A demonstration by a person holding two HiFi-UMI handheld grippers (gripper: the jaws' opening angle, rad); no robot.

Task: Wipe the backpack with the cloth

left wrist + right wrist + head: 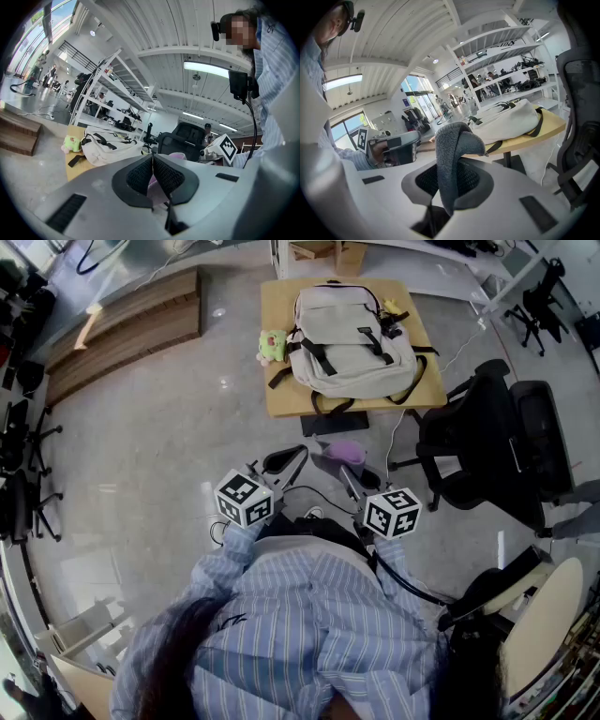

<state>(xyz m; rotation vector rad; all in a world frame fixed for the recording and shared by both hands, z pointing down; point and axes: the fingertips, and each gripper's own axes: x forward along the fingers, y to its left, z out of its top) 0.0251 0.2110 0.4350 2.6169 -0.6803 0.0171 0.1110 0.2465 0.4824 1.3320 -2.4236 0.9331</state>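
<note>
The right gripper [452, 180] pinches a fuzzy cloth [449, 150]; the left gripper [153, 171] is pressed together. The pale fabric backpack [352, 348] lies well ahead.

Backpack [352, 343]: pale grey-beige, with black straps.
Desk [281, 395]: light yellow-brown wood.
Soft toy [272, 345]: light green.
Cloth [345, 450]: lilac in the head view, grey in the right gripper view.
Left claw [153, 159]: pale grey shell, black pads with a fine dotted texture.
Right claw [452, 164]: same grey shell and black dotted pads.
Marker cubes [245, 498]: white, printed with black square patterns.
Shirt [309, 634]: light blue with thin white stripes.
Floor [169, 427]: glossy grey.
Office chair [487, 456]: black.
</note>
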